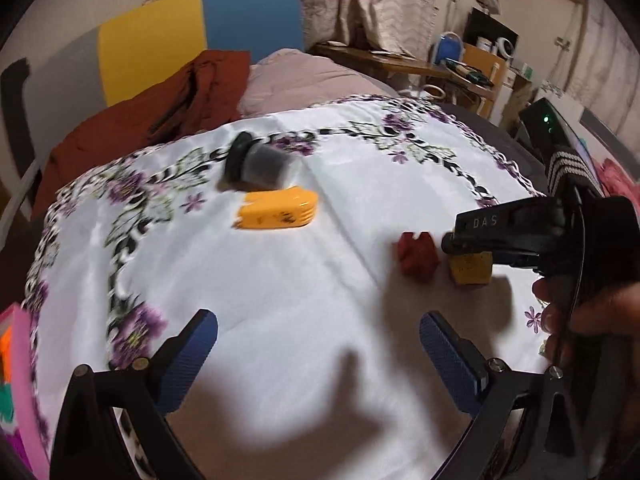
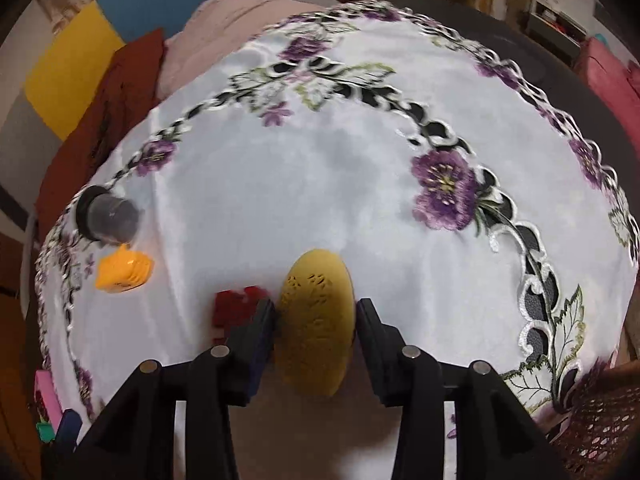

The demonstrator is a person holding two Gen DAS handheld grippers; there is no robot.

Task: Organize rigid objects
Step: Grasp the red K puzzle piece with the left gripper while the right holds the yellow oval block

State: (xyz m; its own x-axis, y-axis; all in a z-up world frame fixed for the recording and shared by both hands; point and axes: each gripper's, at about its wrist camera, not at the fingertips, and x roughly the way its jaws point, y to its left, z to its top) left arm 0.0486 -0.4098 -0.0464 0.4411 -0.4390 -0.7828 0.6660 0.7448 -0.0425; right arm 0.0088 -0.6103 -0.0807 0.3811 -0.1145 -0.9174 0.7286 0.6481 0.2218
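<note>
The yellow oval piece [image 2: 316, 320] is seen between the two fingers of the right tool [image 2: 315, 322], which are nearly closed around it; whether they already press it cannot be told, and it seems to rest on the surface [image 2: 280, 184] covered by a flowered cloth [image 2: 444, 194], just beside a red block [image 2: 236, 308]. The grasping step is judged to be in hand, so firm closing and a straight lift are called for next. The left tool [image 1: 318, 344] is held spread and empty, well apart from the orange piece [image 1: 278, 212] and the dark jar [image 1: 260, 164].

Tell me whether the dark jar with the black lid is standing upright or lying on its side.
On its side. The jar lies on the tablecloth with its black lid facing sideways, just behind the orange block.
</note>
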